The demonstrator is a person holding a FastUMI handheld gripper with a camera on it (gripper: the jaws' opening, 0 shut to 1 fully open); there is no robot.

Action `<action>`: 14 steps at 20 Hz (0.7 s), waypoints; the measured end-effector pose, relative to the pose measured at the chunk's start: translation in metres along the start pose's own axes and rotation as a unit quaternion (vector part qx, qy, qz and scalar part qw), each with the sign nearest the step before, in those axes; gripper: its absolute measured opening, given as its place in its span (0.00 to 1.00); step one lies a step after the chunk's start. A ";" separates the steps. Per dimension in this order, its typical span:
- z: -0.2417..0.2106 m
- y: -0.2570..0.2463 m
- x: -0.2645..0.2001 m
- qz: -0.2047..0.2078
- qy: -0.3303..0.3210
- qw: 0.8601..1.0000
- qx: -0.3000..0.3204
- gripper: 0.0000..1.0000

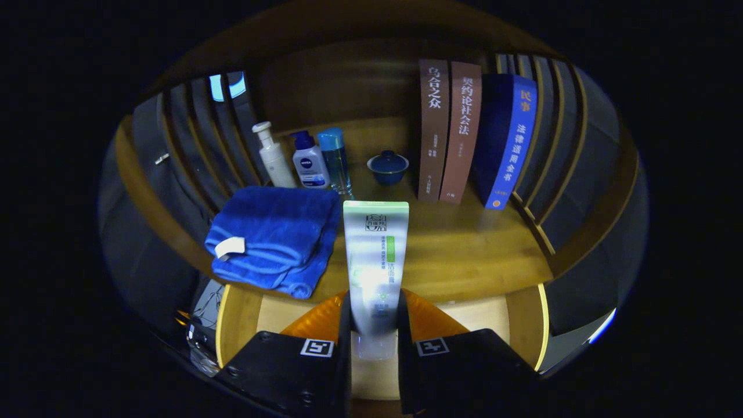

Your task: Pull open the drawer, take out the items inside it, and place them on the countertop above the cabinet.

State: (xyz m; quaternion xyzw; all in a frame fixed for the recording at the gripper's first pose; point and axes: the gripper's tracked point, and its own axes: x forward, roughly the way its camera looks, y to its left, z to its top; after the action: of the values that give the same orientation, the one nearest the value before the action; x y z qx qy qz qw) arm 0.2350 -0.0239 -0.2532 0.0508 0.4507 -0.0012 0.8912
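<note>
the gripper [374,342] clenches the white tube [375,261] by its cap end above the open drawer [525,325]; top-heavy, it could topple against the folded towel [273,241] when set on the countertop [464,249].

乌合之众 down the left brown book spine [433,130]; 法律适用全书 down the blue book spine [514,142]. Square coded markers atop the gripper [374,342] fingers, clamped on a tube [375,255] with print too small to read.

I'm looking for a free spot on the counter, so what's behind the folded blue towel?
Behind the blue towel stand a white pump bottle, a white-and-blue bottle and a clear blue bottle. Their bases are partly hidden by it. The gripper holds a white tube.
</note>
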 end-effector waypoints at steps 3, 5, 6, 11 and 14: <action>0.014 0.000 0.035 -0.004 0.023 1.000 0.013 0.37; 0.023 -0.003 0.056 -0.009 0.033 0.999 0.015 0.37; 0.025 -0.003 0.064 -0.010 0.038 0.999 0.016 0.37; 0.024 -0.004 0.092 -0.015 0.061 0.998 0.008 0.37; 0.020 -0.008 0.099 -0.020 0.067 0.997 0.017 0.37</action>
State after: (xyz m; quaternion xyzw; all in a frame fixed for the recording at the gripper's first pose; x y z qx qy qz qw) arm 0.3094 -0.0289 -0.3211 0.0563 0.5103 -0.0234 0.8578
